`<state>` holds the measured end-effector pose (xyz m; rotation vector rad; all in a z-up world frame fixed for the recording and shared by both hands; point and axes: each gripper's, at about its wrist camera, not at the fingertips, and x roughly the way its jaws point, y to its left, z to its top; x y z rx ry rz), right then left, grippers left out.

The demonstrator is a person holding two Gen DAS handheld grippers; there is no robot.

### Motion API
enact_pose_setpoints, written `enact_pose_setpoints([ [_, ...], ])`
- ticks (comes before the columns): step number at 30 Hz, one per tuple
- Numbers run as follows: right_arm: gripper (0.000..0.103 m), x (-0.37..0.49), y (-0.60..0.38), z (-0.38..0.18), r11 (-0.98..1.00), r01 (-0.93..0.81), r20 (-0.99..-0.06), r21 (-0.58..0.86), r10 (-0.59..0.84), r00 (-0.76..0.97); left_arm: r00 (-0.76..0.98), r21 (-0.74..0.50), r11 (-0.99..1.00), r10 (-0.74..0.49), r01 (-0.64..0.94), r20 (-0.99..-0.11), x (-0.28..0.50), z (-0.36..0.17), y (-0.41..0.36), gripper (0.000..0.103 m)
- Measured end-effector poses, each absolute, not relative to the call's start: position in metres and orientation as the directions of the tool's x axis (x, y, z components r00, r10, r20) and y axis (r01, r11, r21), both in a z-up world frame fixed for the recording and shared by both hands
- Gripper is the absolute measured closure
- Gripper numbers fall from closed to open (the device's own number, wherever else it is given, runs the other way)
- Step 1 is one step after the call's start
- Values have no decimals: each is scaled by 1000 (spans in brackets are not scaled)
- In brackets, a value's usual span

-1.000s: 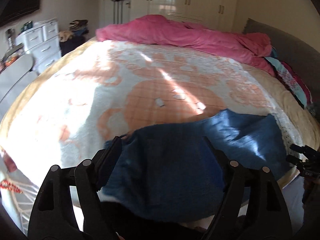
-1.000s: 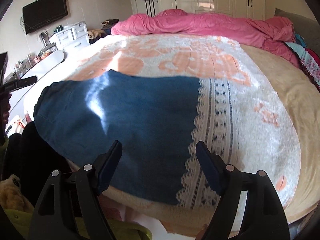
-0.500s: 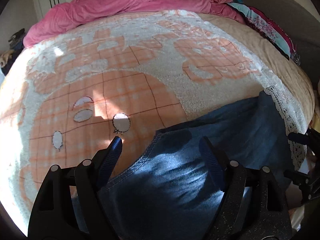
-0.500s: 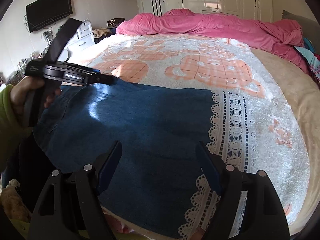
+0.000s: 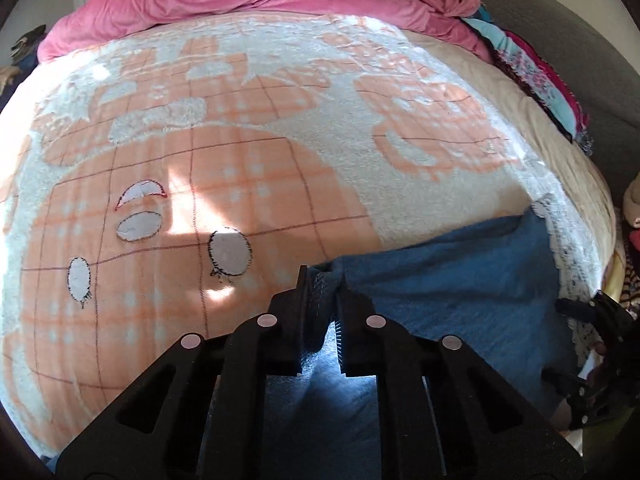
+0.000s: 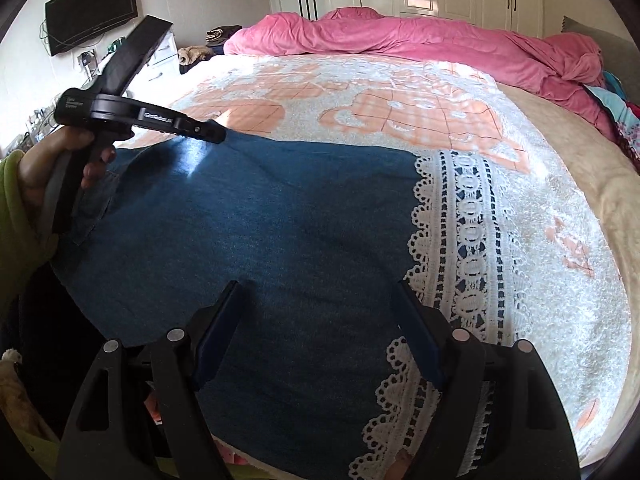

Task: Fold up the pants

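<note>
Bedroom, peach-and-white plush blanket (image 5: 248,152). Blue denim pants with white lace hems (image 6: 280,232): left gripper (image 5: 320,300) clamps far edge; right gripper (image 6: 320,320) spread wide above near hem. Advice: pinch hem before lifting.

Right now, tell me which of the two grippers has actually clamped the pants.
The left gripper: its jaws are pinched shut on the stitched far edge of the blue pants. The right gripper hangs wide open above them.
</note>
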<state>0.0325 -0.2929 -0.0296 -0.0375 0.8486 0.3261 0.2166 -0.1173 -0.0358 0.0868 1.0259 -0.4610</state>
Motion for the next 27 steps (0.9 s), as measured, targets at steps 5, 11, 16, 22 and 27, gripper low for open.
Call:
enact_pose_setpoints([
  [5,28,34,-292,-30,949,-306,-747,83,262,611,444,-194,899,-369,392,-816,219,-46,-108,94],
  [11,28,50,-334,13,948,-241,-671,209,318,670,546,-238,904,-406,354,-733,189,-11,-84,73],
  [16,42,111,-386,9,967,-98,-722,235,241,648,533,-243,895,-422,375,-733,171,-16,-87,72],
  [22,48,156,-382,-20,964,-117,-791,240,264,551,490,-216,907,-382,361,-784,176,-42,-94,69],
  [27,77,150,-370,-29,945,-198,-778,259,326,538,504,-212,911,-376,353,-777,179,-48,-93,69],
])
